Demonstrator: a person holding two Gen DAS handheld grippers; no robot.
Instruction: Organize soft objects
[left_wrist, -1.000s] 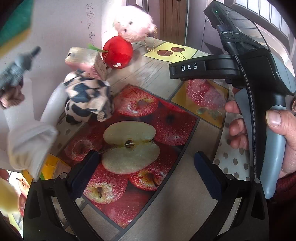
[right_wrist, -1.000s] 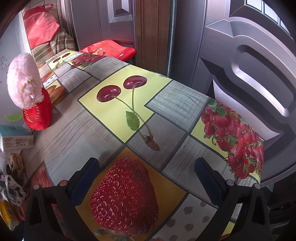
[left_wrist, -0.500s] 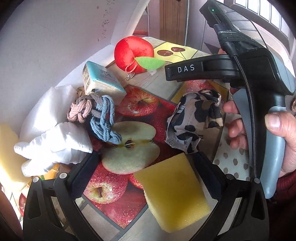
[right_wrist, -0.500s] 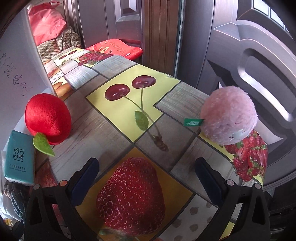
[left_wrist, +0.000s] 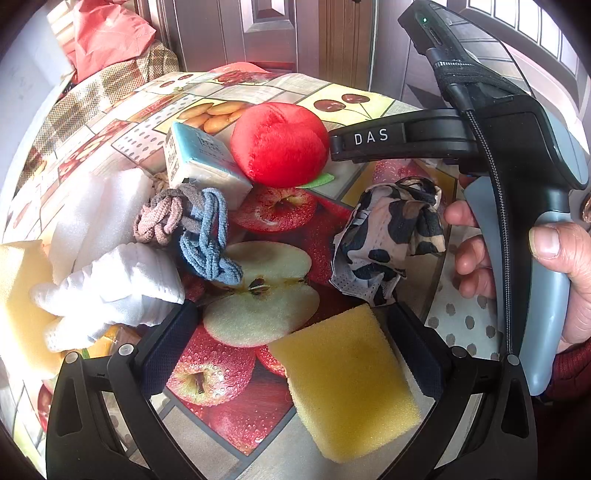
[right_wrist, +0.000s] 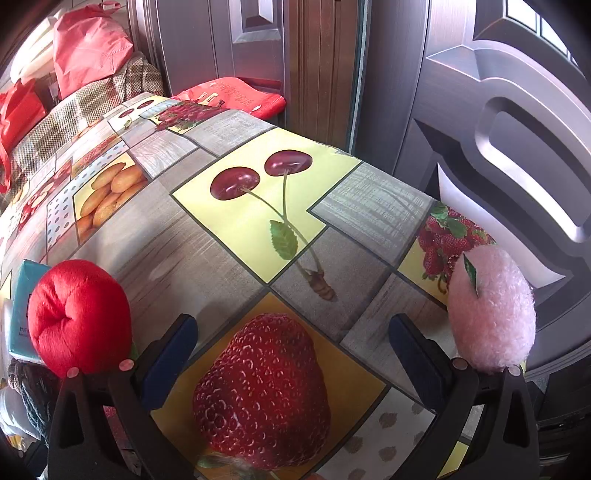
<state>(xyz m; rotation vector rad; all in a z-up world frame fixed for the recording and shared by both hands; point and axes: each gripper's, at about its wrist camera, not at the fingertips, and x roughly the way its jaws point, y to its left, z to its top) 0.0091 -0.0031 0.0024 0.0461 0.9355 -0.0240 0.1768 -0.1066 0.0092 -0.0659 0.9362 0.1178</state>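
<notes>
In the left wrist view my left gripper (left_wrist: 291, 339) is open and empty above a yellow sponge (left_wrist: 347, 391) lying by its right finger. Ahead lie a black-and-cream patterned cloth (left_wrist: 388, 236), a red plush apple (left_wrist: 279, 144), a teal tissue pack (left_wrist: 203, 162), knotted hair ties (left_wrist: 192, 229), a white glove (left_wrist: 122, 288) and white foam (left_wrist: 96, 210). In the right wrist view my right gripper (right_wrist: 293, 350) is open and empty over the tablecloth; the red plush apple (right_wrist: 77, 317) sits left of it and a pink fluffy ball (right_wrist: 491, 310) right of it.
The fruit-print tablecloth (right_wrist: 229, 258) covers the table. A second yellow sponge (left_wrist: 18, 295) lies at the far left. The right hand-held gripper body (left_wrist: 517, 166) fills the right of the left wrist view. Doors (right_wrist: 480, 110) and red bags (right_wrist: 88, 44) stand beyond the table's edge.
A white panel at the left has gone from view. The soft objects, tumbling a second ago, now lie still on the table. The pink ball has rolled to the right, near the table edge.
</notes>
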